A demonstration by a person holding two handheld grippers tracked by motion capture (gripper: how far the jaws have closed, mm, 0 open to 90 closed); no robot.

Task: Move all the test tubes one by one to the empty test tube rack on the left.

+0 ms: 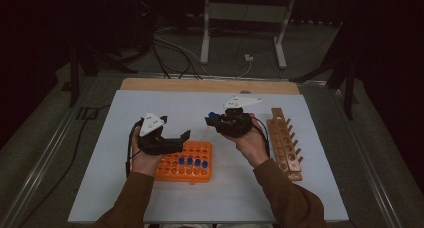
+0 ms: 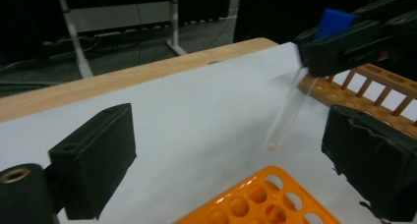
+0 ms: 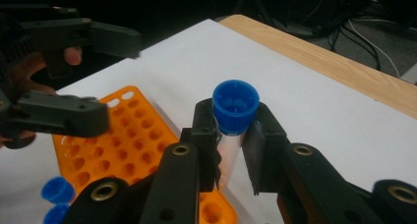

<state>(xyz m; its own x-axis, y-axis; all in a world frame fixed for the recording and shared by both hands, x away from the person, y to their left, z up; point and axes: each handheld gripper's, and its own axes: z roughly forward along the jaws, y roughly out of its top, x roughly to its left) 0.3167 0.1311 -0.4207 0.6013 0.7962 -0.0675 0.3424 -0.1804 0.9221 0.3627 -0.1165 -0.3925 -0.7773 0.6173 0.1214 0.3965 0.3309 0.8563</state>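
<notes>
My right gripper (image 1: 214, 119) is shut on a clear test tube with a blue cap (image 3: 235, 103), pinched just under the cap. The tube (image 2: 287, 111) hangs tilted in the air over the white mat, a little beyond the far corner of the orange tube rack (image 1: 200, 150). My left gripper (image 1: 177, 140) is open over the rack's left part, with nothing between its jaws. In the left gripper view the open gripper (image 2: 231, 160) points toward the hanging tube. Several blue-capped tubes (image 1: 190, 162) stand in the rack's near rows.
A wooden tube rack (image 1: 285, 143) with a row of holes lies at the right of the white mat (image 1: 150, 108). A bare wooden strip (image 1: 210, 85) runs along the table's far edge. Cables and a metal stand (image 1: 205, 38) are on the floor behind.
</notes>
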